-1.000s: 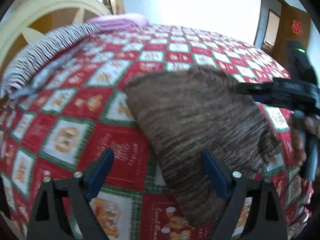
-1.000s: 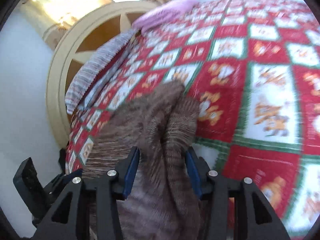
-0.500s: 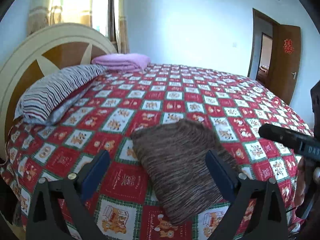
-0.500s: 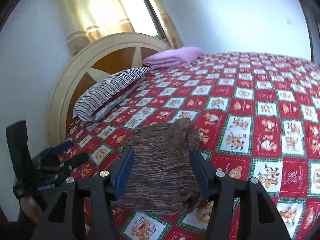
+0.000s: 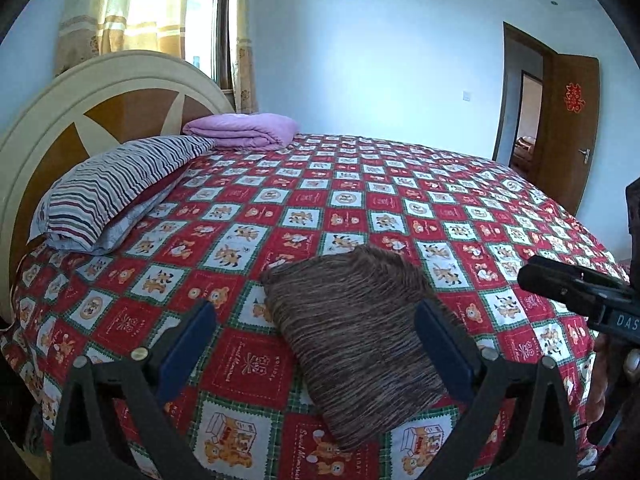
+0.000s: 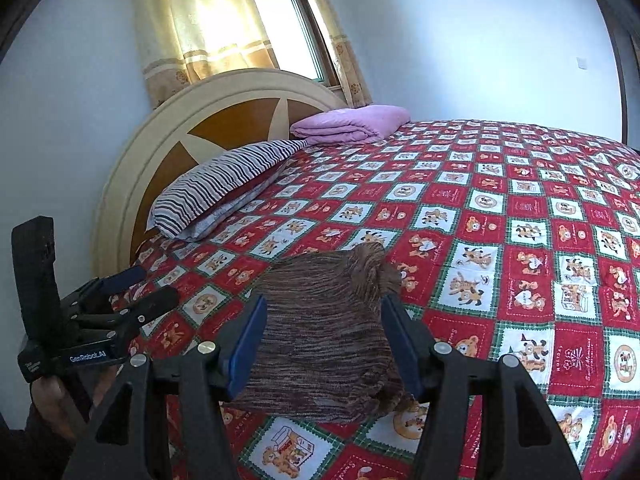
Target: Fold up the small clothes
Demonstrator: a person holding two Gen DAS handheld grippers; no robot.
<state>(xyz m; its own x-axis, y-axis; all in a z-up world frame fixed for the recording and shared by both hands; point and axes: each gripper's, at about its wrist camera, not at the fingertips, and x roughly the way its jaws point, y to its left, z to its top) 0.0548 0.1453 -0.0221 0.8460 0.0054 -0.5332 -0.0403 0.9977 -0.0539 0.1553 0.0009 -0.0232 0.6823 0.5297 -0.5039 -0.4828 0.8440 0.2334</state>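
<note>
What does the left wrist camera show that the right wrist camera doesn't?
Only the left wrist view shows the brown door and the right gripper from the side. Only the right wrist view shows the left gripper from the side. Both share the folded brown garment, lying free on the bedspread, the striped pillow, the purple blanket and the headboard.

From my left wrist view, the folded garment (image 5: 356, 336) lies on the bedspread (image 5: 360, 200); pillow (image 5: 120, 184) at ten o'clock, folded blanket (image 5: 244, 130) at eleven.
</note>
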